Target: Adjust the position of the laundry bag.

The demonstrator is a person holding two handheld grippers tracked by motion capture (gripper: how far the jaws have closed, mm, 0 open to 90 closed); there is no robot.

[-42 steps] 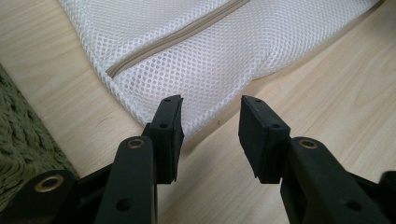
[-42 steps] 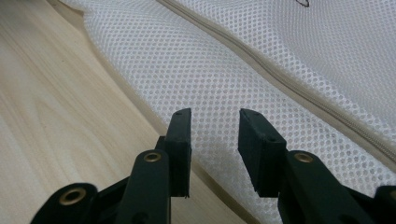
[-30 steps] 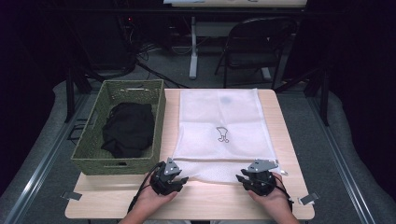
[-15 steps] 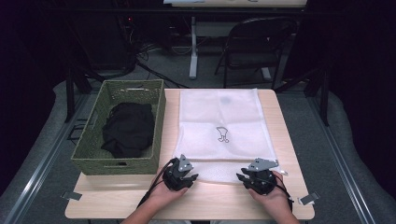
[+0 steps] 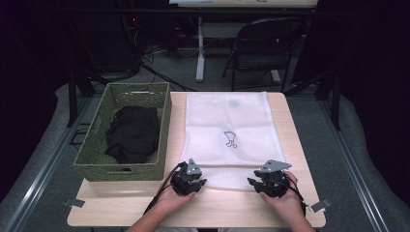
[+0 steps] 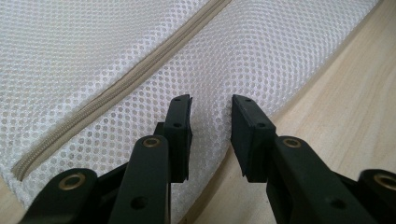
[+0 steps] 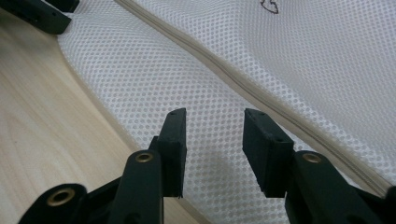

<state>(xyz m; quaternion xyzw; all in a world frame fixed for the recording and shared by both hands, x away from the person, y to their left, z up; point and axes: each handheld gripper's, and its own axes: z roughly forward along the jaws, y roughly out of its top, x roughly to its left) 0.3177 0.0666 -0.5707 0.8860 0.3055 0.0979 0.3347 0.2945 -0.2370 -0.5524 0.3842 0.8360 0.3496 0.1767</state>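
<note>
1. Left gripper view: the left gripper (image 6: 211, 112) has its jaws narrowly parted over the near hem of the mesh bag (image 6: 116, 60), holding nothing. The zipper (image 6: 116, 88) runs just beyond the jaw tips.
2. High view, change: over the last second the left gripper (image 5: 189, 177) has moved right and forward, from the bare table (image 5: 232, 208) onto the bag's near left corner. The right gripper (image 5: 269, 180) has kept its place at the near right corner.
3. Right gripper view: the right gripper (image 7: 212, 119) is likewise narrowly open and empty, jaws over the mesh near the hem, the zipper (image 7: 243, 79) just beyond.
4. Bag position: flat on the table, right of the basket (image 5: 124, 170), near edge at both grippers.
5. Basket: holds a dark cloth (image 5: 131, 133), untouched.
6. Judgement: both grippers now flank the bag's near edge, so a two-point pinch to open or lift it appears imminent. Neither has closed on the mesh yet.
</note>
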